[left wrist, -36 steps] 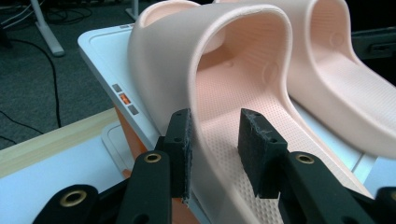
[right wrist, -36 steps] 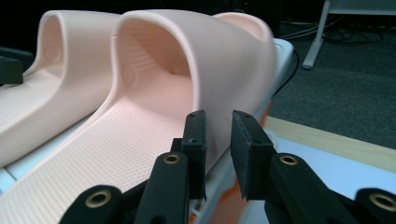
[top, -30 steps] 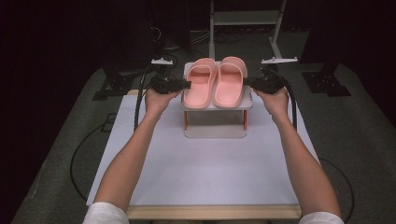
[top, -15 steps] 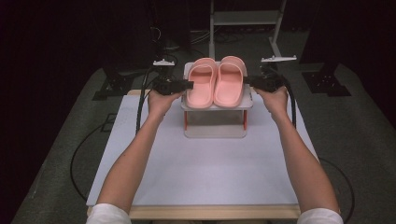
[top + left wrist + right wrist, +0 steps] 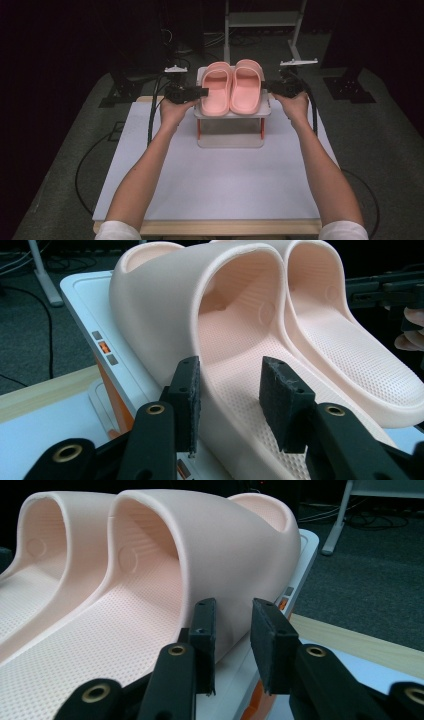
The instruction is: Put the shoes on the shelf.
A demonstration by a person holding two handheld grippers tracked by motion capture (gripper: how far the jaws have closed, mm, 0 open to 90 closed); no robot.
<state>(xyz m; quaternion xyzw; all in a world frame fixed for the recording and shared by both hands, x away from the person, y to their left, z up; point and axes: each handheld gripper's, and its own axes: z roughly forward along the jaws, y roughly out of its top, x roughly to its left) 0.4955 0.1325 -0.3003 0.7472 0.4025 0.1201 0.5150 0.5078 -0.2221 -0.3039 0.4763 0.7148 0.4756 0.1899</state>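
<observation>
Pair of pink foam slippers: left slipper [image 5: 216, 90], right slipper [image 5: 246, 86], side by side atop small white rack [image 5: 231, 134] at far middle of table [image 5: 210, 185]. Probably light, soft, squashy; best gripped at outer sole rim. Left tongs [image 5: 227, 390] part-open, straddling left slipper's outer rim, nothing held. Right tongs [image 5: 233, 635] part-open, against right slipper's outer edge, not clamped.

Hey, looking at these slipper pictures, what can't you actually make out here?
- Left gripper view: the pads straddle the left slipper's side wall, but contact is unclear; the bottom edge cuts the heel off.
- Right gripper view: the right slipper hides its far pad face, so contact is unclear.
- High view: the slippers cover most of the white stand; the dark background hides the room.
</observation>
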